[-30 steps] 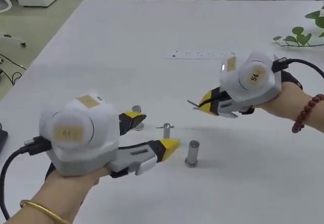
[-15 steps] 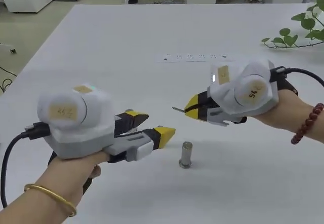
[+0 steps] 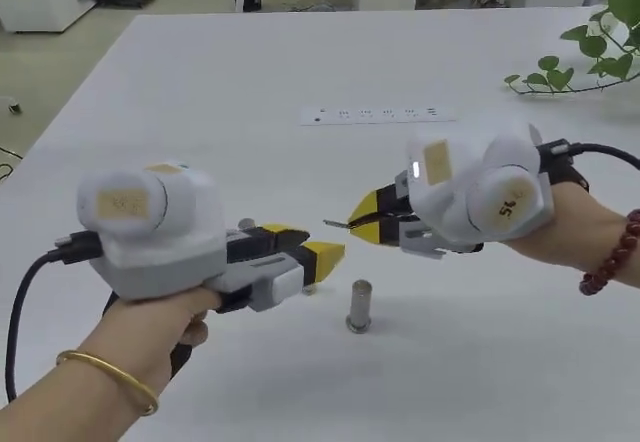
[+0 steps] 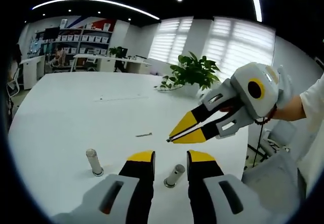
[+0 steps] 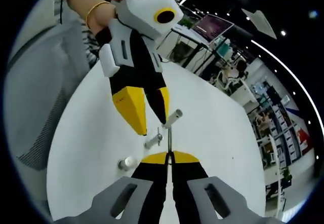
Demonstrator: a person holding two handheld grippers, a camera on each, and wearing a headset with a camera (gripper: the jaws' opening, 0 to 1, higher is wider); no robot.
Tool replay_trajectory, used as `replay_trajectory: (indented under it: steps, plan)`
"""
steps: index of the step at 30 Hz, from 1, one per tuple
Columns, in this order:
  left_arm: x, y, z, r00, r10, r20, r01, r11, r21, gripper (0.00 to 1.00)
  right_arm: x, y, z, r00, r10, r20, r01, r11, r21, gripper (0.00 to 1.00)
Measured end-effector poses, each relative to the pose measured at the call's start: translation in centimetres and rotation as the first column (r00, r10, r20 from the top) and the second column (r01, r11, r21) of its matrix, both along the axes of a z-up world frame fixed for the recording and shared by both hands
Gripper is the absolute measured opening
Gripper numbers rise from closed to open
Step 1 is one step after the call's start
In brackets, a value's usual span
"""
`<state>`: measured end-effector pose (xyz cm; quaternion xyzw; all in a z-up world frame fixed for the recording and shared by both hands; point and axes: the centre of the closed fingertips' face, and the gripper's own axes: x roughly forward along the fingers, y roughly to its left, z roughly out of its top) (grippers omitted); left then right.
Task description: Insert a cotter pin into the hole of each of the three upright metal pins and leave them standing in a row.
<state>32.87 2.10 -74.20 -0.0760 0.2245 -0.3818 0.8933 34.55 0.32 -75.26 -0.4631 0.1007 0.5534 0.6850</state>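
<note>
Left gripper [image 4: 170,158] is nearest, its jaws a narrow gap apart and gripping nothing, with one metal pin [image 4: 174,176] standing on the white table [image 3: 480,362] just past the tips and a second metal pin [image 4: 93,162] off to the side. Opposite, the right gripper [image 3: 356,220] pinches a cotter pin [image 5: 169,138] that pokes out towards the left one. Further back lie a loose cotter pin [image 4: 144,134], a power strip [image 3: 375,115] and a plant [image 3: 590,52]

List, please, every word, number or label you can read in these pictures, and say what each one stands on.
"56", as far as it reads, tilted: round tan label on the right gripper.
Tan sticker on the left gripper: print too blurred to read.
Power strip: markings too small to read.
</note>
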Motion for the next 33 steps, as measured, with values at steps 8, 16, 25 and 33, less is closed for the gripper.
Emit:
replay_trajectory:
  steps: [8,16,25,33]
  plan:
    - [-0.1,-0.4,0.3,1.0,-0.009,-0.024,0.008,0.999,-0.047,0.16,-1.0,0.5,0.1,0.998,0.046,0.038,-0.045,0.999,-0.02,0.03]
    - [-0.3,-0.7,0.4,0.999,-0.015,-0.036,0.012,0.998,-0.061,0.1,-1.7,0.7,0.2,0.996,0.068,0.052,-0.067,0.997,-0.032,0.03]
    - [-0.3,-0.7,0.0,0.999,-0.014,-0.048,0.011,0.998,-0.064,0.04,-2.3,1.1,0.3,0.995,0.079,0.053,-0.078,0.997,-0.028,0.03]
    - [-0.6,-0.5,0.1,0.998,-0.003,-0.07,-0.004,0.994,-0.107,0.01,-2.5,1.3,0.3,0.995,0.082,0.053,-0.081,0.996,-0.026,0.03]
